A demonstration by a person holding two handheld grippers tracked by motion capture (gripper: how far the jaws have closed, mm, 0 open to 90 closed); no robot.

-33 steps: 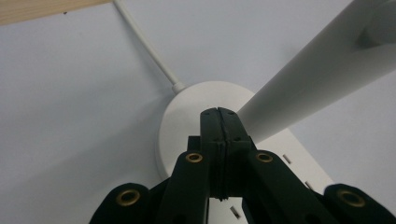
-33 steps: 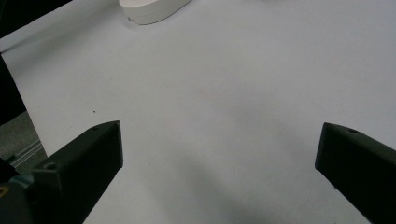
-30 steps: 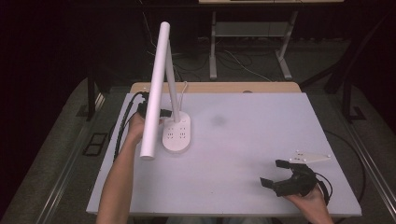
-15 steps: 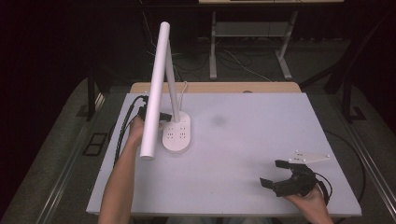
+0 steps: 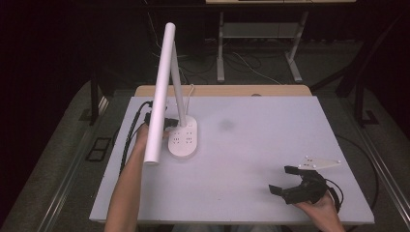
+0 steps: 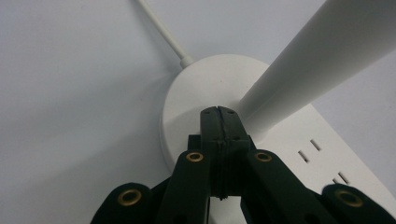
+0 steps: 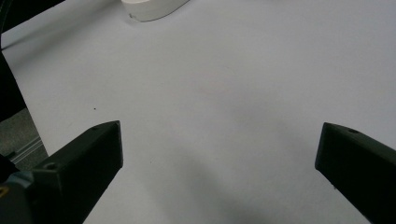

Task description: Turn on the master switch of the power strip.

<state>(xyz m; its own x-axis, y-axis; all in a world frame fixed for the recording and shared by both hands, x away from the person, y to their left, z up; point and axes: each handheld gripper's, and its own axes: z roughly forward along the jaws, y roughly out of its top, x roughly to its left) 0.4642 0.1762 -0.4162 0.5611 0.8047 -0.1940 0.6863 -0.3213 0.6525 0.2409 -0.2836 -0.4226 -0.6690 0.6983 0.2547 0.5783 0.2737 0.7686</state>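
While the lamp (image 5: 181,137) stands at the table's (image 5: 251,145) left rear, its base flat on the top, the left gripper (image 6: 218,112) has jaws pressed together, tips over the base beside the stem (image 6: 299,70). Probably touching the base; can't tell from this angle. Right gripper (image 5: 284,180) sits at the near right, jaws wide apart, nothing between them, well apart from the lamp.

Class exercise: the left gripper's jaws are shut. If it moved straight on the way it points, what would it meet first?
Most likely the lamp base: the left gripper has its shut tips right over it, by the foot of the lamp stem. Whether they already touch is unclear.
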